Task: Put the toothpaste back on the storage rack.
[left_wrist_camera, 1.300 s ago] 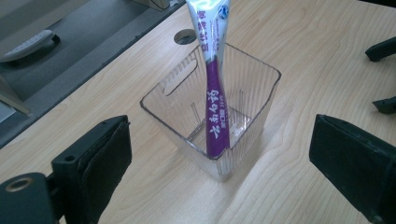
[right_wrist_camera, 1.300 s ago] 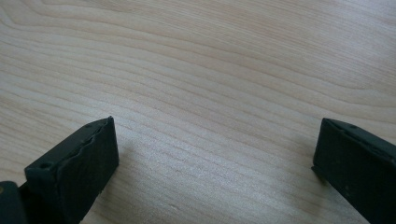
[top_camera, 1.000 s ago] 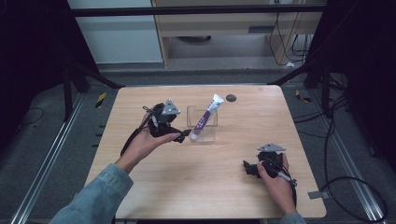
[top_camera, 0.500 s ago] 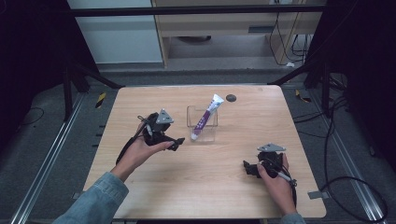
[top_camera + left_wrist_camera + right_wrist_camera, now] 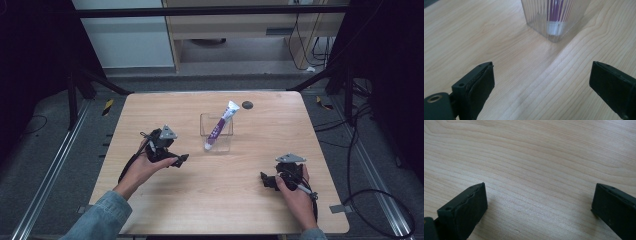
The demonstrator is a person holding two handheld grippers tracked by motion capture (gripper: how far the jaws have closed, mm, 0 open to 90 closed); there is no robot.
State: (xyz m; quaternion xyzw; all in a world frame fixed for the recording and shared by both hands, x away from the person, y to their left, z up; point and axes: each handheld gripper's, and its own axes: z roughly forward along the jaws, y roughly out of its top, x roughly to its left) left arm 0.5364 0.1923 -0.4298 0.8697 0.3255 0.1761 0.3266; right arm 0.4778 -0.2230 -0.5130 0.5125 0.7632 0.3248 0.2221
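Observation:
A clear ribbed plastic cup (image 5: 216, 131) stands mid-table, and a purple and white tube (image 5: 220, 124) leans in it, cap down. The left gripper view has the same cup (image 5: 554, 17) just ahead, the tube's white cap (image 5: 554, 27) showing through its wall. My left gripper (image 5: 179, 160) is open, low over the wood to the left of the cup, its jaws wide apart and empty (image 5: 541, 87). My right gripper (image 5: 266, 180) rests near the front right of the table, also open, with bare wood between its jaws (image 5: 539, 207).
The wooden table (image 5: 150, 110) carries a small dark round disc (image 5: 247, 105) at the back, right of the cup. Black frame bars and cables surround the table on the floor.
My left gripper has drawn back from the cup, toward the front left of the table. The tube stays in the cup. The right gripper has not moved.

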